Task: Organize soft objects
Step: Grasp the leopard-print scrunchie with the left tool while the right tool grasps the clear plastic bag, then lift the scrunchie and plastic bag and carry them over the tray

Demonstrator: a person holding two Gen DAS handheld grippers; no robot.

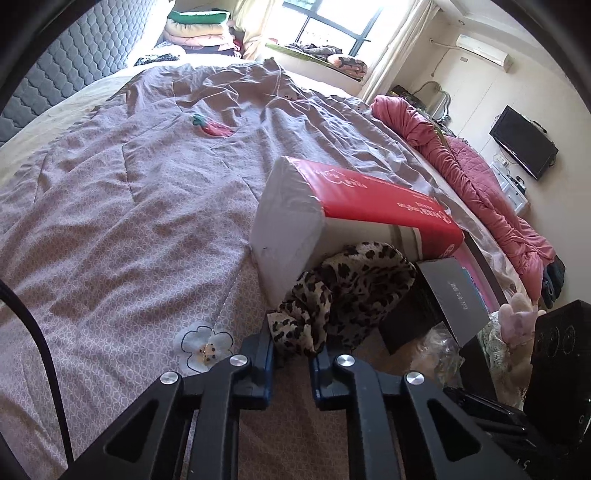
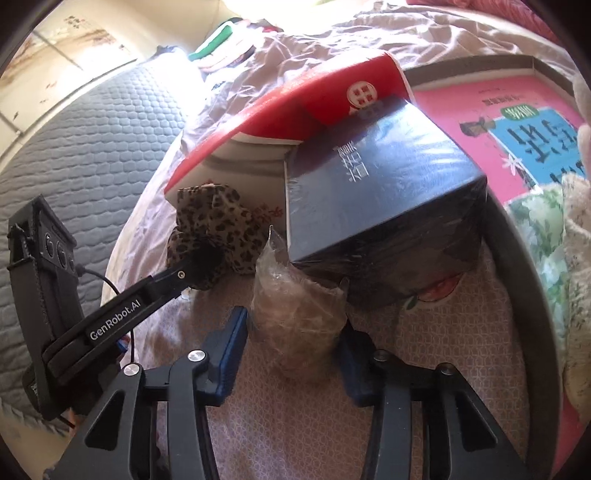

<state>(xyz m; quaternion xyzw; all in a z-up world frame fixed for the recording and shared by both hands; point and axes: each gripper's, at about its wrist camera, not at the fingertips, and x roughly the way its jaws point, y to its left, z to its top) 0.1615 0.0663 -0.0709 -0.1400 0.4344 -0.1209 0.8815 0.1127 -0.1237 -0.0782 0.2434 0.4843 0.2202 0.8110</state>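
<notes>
The left gripper [image 1: 291,354] is seen low over a mauve patterned quilt [image 1: 110,229], its blue-padded fingers [image 1: 264,363] drawn close together and pinching one end of a leopard-print fabric piece [image 1: 347,291]. The fabric is bunched on the quilt, resting against the lower side of a red-and-white wrapped package [image 1: 332,218] that lies tilted on the bed. In the right wrist view the same leopard-print fabric piece [image 2: 214,225] is seen held at the tip of the left gripper [image 2: 201,271], in front of the red-and-white package [image 2: 280,122]. The right gripper [image 2: 291,350] is held spread, its two blue pads [image 2: 229,350] on either side of a crumpled clear plastic bag [image 2: 295,310] with brownish contents; whether the pads are touching the bag cannot be told. The bag stands on the quilt [image 2: 277,413] just in front of a dark blue film-wrapped box [image 2: 380,192], which leans against the red-and-white package. To the right of the box a pink book-like cover with a blue title panel [image 2: 517,122] is seen lying in a dark-rimmed tray [image 2: 517,266]. A pale plush item [image 1: 517,317] is recorded at the right edge of the left wrist view, near a dark grey card [image 1: 454,291]. A pink rolled blanket [image 1: 461,166] lies along the far side of the bed, and folded bedding [image 1: 195,31] is stacked near the window. A grey quilted headboard [image 1: 70,62] is noted at the upper left.
</notes>
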